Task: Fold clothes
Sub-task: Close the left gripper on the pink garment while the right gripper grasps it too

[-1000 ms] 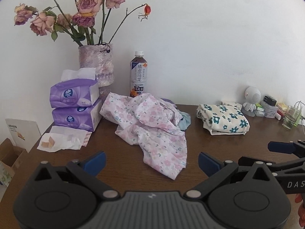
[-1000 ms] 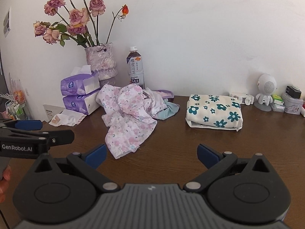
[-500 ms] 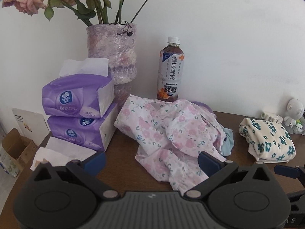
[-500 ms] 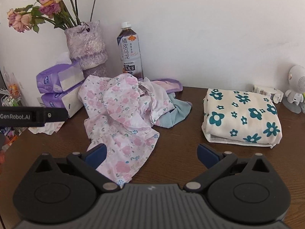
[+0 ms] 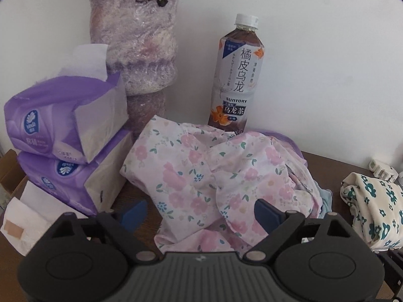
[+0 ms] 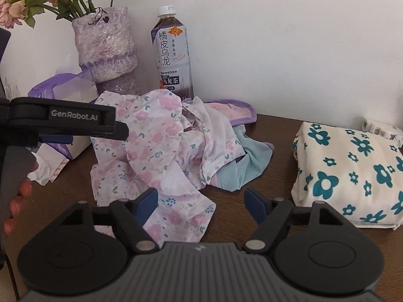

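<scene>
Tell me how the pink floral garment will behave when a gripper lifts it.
The pink floral garment looks thin and crumpled, so it will likely drape limply. Tangled with the blue cloth, it may drag that along. It is probably light.

Light: bright, diffuse, source apparently offscreen | Shadows: soft, beneath floral garment point(image 6: 161, 148) on table point(image 6: 274, 136) | Glare: none on white wall point(image 5: 314, 63) | Blur: slight on tissue packs point(image 5: 63, 125) | Distortion: fisheye, dark corners
</scene>
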`<state>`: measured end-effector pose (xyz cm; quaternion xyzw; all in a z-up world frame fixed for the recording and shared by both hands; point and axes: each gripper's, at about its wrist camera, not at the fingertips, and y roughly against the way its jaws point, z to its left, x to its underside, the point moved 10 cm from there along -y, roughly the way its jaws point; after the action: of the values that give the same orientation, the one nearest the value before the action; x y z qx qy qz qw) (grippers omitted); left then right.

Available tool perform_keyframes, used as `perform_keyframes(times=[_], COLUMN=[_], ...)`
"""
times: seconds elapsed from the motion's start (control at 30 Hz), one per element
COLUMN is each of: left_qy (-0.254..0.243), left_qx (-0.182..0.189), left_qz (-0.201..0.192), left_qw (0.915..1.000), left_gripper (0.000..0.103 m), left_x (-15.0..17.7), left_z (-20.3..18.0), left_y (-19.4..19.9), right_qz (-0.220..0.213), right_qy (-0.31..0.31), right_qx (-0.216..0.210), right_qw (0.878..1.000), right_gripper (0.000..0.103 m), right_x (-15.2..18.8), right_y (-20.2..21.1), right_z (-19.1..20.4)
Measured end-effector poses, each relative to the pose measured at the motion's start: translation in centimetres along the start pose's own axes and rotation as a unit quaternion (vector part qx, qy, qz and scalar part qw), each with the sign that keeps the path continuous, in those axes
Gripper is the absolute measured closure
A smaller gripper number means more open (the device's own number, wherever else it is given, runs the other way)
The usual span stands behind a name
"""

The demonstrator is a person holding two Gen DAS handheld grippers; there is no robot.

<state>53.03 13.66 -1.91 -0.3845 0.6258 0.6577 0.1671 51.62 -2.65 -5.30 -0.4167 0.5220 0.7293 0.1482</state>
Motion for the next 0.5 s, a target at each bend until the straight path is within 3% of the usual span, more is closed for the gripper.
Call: perform_keyframes(times=[0.03, 0.1, 0.13, 0.27, 0.5], left_qy=[0.002, 0.022, 0.03, 0.023, 0.031], left_qx=[-0.002, 0.008, 0.013, 0.009, 0.017], left_qz=[0.003, 0.014, 0.019, 0.03, 0.03], left_qw=[1.0, 0.9996, 0.9993, 0.9992, 0.999], left_gripper=[0.018, 0.026, 0.029, 0.059, 0.091], left_x=[0.0, 0.3, 0.5, 1.0, 0.9], left_z=[0.0, 0.1, 0.0, -0.4, -0.1], left_y=[-0.3, -1.0, -1.3, -2.0, -1.9], right_qz=[0.004, 0.009, 0.009, 0.014, 0.018], right_qy=[0.001, -0.009, -0.018, -0.031, -0.024], right_qx=[0.0, -0.006, -0.01, -0.031, -0.04], right_qw=[1.0, 1.0, 1.0, 0.999, 0.999], right_gripper=[0.037, 0.059, 0.063, 0.085, 0.1], right_x=[0.1, 0.1, 0.2, 0.5, 0.4], right_y=[-0.4, -1.1, -1.4, -2.0, -2.4], right_z=[0.0, 0.0, -0.1, 0.3, 1.0])
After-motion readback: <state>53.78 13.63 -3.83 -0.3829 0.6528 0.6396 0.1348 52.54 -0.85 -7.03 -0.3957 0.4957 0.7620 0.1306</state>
